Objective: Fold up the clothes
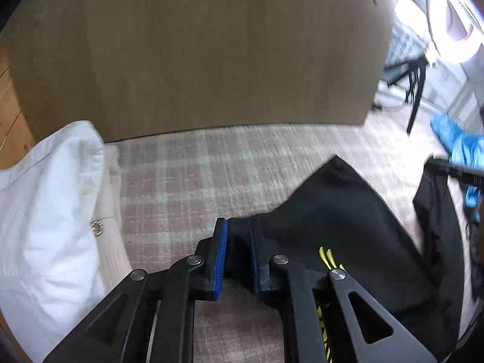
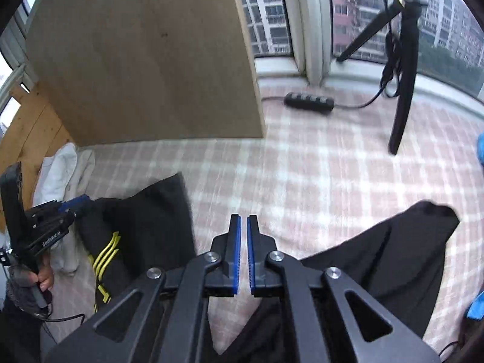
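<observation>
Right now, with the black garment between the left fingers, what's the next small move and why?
Probably draw the left gripper across toward the right gripper, carrying its pinched edge of the black garment with yellow stripes over the rest. The left fingers hold cloth; the right gripper looks nearly shut on nothing, with the garment's other part lying beside it on the checked pink cloth.

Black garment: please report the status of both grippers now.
Left gripper shut on black garment, corner lifted. Right gripper nearly shut, nothing visible between the fingers. White clothes lie beside; power strip far off.
</observation>
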Demonstrator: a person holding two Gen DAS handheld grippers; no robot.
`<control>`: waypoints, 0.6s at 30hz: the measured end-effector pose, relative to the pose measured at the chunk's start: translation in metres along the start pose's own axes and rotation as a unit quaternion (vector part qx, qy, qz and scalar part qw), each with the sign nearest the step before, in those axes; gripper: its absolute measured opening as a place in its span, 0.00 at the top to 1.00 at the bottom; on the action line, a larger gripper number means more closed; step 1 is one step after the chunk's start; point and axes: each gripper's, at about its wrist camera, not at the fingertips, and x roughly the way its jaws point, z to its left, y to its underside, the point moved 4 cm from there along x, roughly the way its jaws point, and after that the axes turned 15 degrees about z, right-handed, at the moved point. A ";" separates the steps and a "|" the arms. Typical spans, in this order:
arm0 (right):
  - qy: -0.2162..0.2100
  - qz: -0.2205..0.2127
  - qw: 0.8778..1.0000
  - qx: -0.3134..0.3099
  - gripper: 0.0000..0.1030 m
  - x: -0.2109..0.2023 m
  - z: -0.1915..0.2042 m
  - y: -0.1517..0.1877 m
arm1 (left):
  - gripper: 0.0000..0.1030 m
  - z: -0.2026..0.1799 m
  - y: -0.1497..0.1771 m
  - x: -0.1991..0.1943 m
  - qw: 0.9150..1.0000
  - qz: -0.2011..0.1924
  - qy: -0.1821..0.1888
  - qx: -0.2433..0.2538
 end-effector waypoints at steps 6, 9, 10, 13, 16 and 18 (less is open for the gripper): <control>-0.023 0.031 0.996 -0.078 0.69 0.021 0.045 -0.015 | 0.81 0.008 -0.002 -0.018 1.000 -0.021 0.006 -0.012; 0.015 0.045 0.993 -0.105 0.69 0.054 0.061 -0.034 | 0.80 0.022 0.002 -0.034 0.999 -0.028 0.024 -0.028; 0.028 0.051 0.992 -0.110 0.68 0.062 0.065 -0.038 | 0.80 0.022 0.001 -0.033 0.999 -0.030 0.024 -0.031; 0.046 0.056 0.989 -0.131 0.63 0.081 0.076 -0.044 | 0.80 0.029 0.007 -0.035 0.999 -0.031 0.021 -0.039; 0.058 0.058 0.984 -0.155 0.78 0.098 0.085 -0.047 | 0.79 0.036 0.014 -0.036 0.998 -0.032 0.024 -0.047; 0.062 0.037 0.985 -0.156 0.97 0.092 0.083 -0.049 | 0.78 0.041 0.016 -0.037 0.998 -0.033 0.025 -0.052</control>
